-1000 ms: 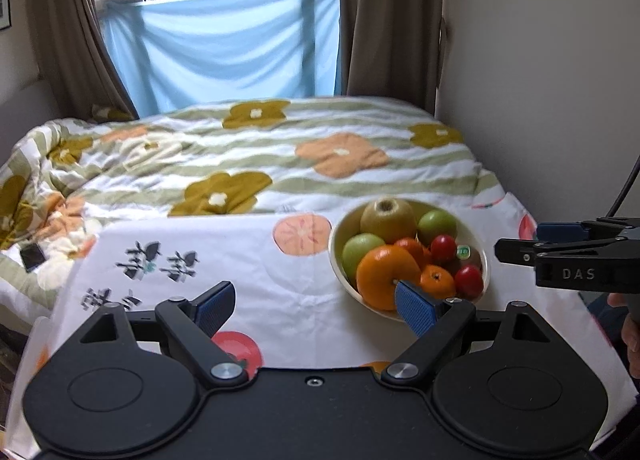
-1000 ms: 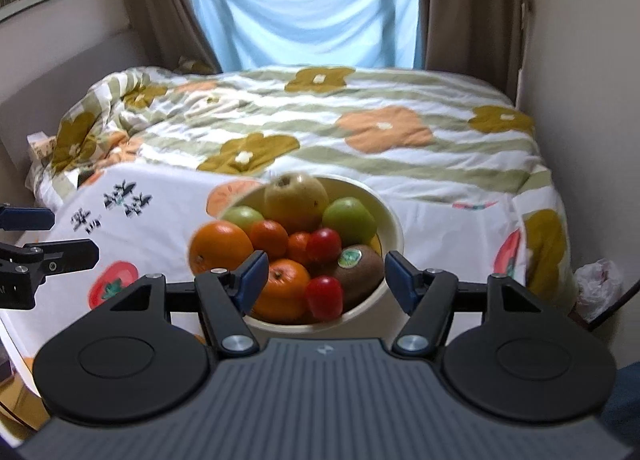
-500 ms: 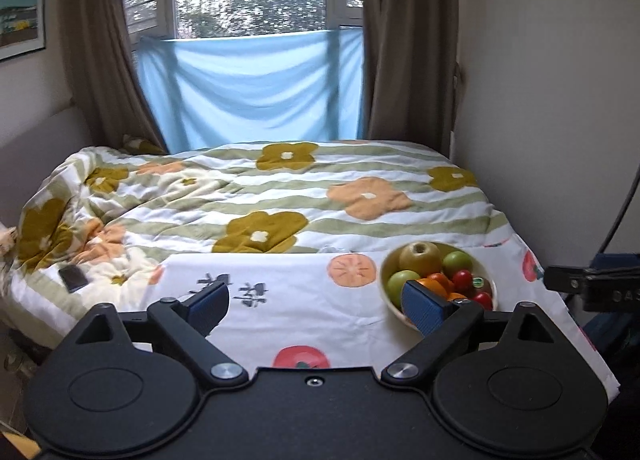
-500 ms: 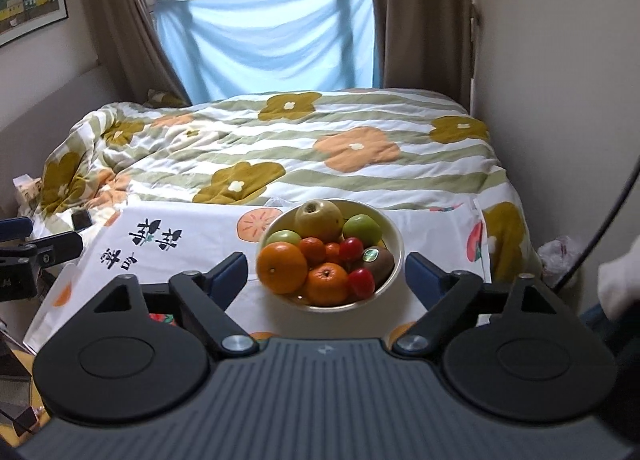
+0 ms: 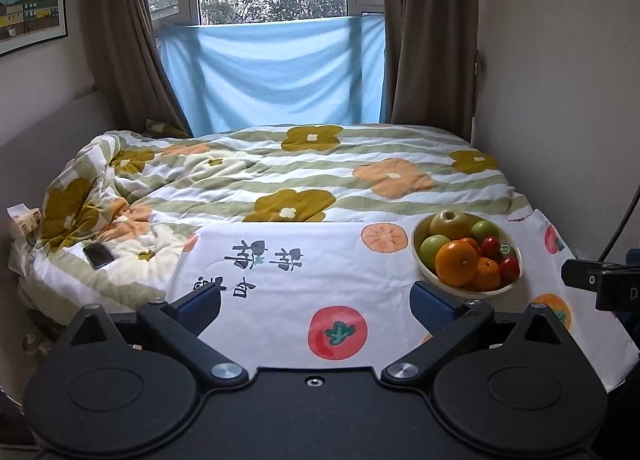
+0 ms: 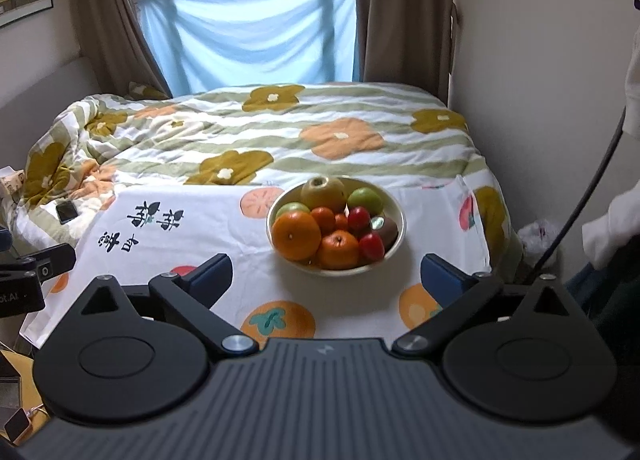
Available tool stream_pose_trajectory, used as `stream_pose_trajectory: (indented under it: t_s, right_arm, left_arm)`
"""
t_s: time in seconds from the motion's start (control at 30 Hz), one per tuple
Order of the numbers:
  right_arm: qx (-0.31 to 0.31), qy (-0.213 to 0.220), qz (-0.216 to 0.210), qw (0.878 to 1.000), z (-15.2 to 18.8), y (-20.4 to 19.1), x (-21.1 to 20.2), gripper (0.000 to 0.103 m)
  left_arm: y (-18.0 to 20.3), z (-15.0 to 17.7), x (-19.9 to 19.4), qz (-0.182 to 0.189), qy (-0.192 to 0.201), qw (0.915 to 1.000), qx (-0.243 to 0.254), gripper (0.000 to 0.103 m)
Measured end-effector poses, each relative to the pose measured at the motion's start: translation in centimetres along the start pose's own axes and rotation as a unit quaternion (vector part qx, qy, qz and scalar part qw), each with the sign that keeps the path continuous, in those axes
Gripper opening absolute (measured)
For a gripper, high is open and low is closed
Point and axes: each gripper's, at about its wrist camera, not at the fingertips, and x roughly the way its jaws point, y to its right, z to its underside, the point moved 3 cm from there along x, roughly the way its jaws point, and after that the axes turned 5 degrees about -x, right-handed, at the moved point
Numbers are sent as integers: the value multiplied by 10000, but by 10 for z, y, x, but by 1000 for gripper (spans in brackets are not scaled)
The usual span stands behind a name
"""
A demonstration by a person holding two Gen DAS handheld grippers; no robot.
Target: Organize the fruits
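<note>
Change: farther back from bowl (image 6: 394,220) than before.
Left gripper (image 5: 316,304): wide apart, holding nothing.
Right gripper (image 6: 326,274): wide apart, holding nothing.
Hidden: fruits (image 6: 296,234) at bowl bottom.

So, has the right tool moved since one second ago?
Yes. The right tool has pulled back and up from the fruit bowl: the bowl is now smaller and clear of the open jaws, resting on the printed cloth.

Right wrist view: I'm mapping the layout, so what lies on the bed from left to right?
phone → black calligraphy print on the white cloth → bowl of fruit → white plastic bag beside the bed
</note>
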Motion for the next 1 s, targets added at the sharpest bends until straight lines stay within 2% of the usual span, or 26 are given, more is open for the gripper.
stream_pose_trajectory:
  t_s: [1.0]
  right_arm:
    - [105, -221, 97, 9997, 11, -3, -1, 103]
  left_arm:
    - [-3, 3, -3, 3, -36, 10000, 7, 103]
